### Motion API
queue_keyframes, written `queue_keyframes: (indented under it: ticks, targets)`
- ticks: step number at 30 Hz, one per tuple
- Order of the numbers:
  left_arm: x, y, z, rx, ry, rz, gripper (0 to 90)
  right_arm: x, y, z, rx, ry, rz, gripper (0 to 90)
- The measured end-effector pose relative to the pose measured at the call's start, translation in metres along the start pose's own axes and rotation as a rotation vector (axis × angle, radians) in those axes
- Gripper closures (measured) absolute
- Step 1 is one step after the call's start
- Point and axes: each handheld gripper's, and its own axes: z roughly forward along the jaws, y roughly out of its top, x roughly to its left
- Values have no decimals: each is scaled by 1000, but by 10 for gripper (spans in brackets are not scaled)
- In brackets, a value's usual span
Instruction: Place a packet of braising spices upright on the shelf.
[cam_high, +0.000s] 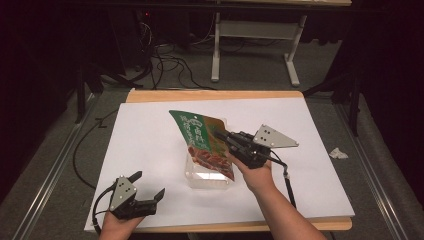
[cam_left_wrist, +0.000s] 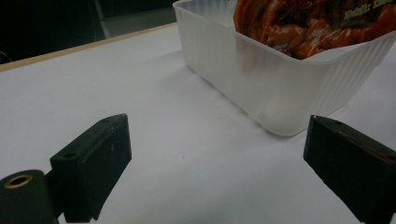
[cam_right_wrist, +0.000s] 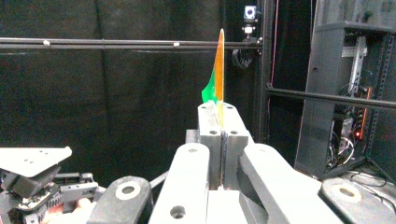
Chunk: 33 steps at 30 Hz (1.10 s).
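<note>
Item: flat green and orange printed food pouch (cam_high: 202, 142), glossy plastic, with a picture of red-brown food on its lower half. Position: held above the middle of the white-covered table (cam_high: 150, 150), its lower end dipping into the translucent ribbed plastic tub (cam_high: 207, 179). Long axis: tilted, running from the lower end in the tub up and away toward the far left of the high view; the green top corner points to the far left. In the right gripper view the pouch (cam_right_wrist: 217, 70) is seen edge-on as a thin orange and green strip rising straight up from the jaw tips.

Right gripper (cam_high: 223, 136): black body with a grey three-cornered plate, held in the person's right hand (cam_high: 257, 176). Jaws pressed together on the right edge of the pouch, about midway along it; the pouch edge sits between the pads.

Left gripper (cam_high: 148, 185): black, held in the person's left hand (cam_high: 116, 224) near the table's near left corner, well apart from the pouch. Jaws stand wide apart with nothing between them. In the left gripper view they frame bare white table surface, with the tub (cam_left_wrist: 280, 88) just beyond the right jaw and the red-brown printed pouch (cam_left_wrist: 308, 23) showing above its rim.

Tub: stands upright on the table, right of centre toward the near side.
</note>
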Motion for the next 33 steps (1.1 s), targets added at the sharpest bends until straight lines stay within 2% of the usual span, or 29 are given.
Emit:
queue_keyframes:
  ticks: [17, 25, 33]
  targets:
    - [1, 0, 0, 0, 1, -1, 82, -4, -25, 1, 19, -26, 10, 900]
    - [1, 0, 0, 4, -3, 2, 82, -4, -30, -2, 28, -36, -8, 900]
    - [0, 0, 0, 10, -5, 6, 82, -7, -34, -9, 26, -49, 13, 900]
